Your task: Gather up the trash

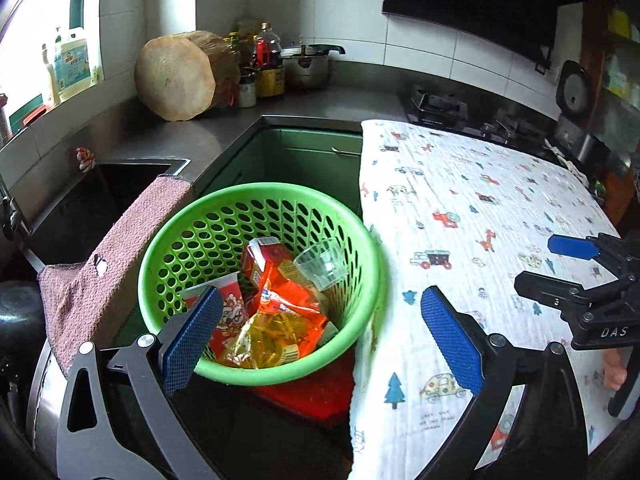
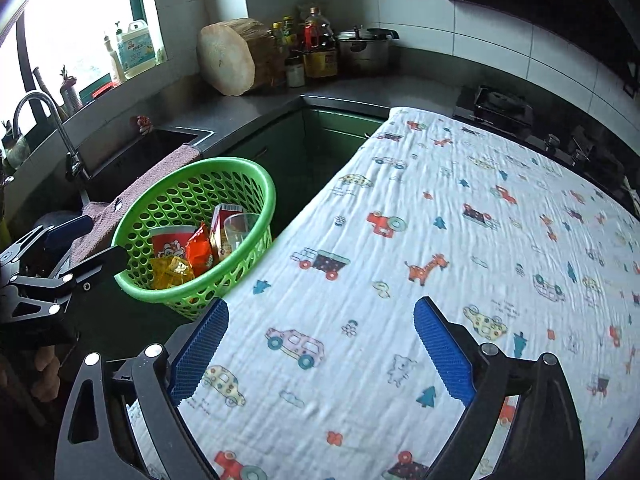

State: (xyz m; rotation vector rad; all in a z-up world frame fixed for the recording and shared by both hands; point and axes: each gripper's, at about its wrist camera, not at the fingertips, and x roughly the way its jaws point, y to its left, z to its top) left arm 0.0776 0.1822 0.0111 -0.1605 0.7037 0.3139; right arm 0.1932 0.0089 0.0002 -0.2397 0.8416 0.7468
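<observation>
A green perforated basket (image 1: 192, 224) stands just left of the cloth-covered table (image 1: 480, 220). It holds a red paper cup (image 1: 230, 304), an orange snack bag (image 1: 280, 296), a yellow wrapper (image 1: 268, 336), a red carton (image 1: 268, 252) and a clear plastic cup (image 1: 320, 264). My left gripper (image 1: 320, 336) is open and empty, above the basket's near rim. My right gripper (image 2: 320, 344) is open and empty over the table; it also shows in the left wrist view (image 1: 560, 264). The basket also shows in the right wrist view (image 2: 192, 200), at the left.
A pink towel (image 1: 120, 248) hangs over the sink edge (image 1: 120, 172) left of the basket. On the counter behind stand a wooden chopping block (image 1: 176, 76), bottles (image 1: 268, 60) and a pot (image 1: 308, 64). A gas stove (image 1: 440, 104) lies beyond the table.
</observation>
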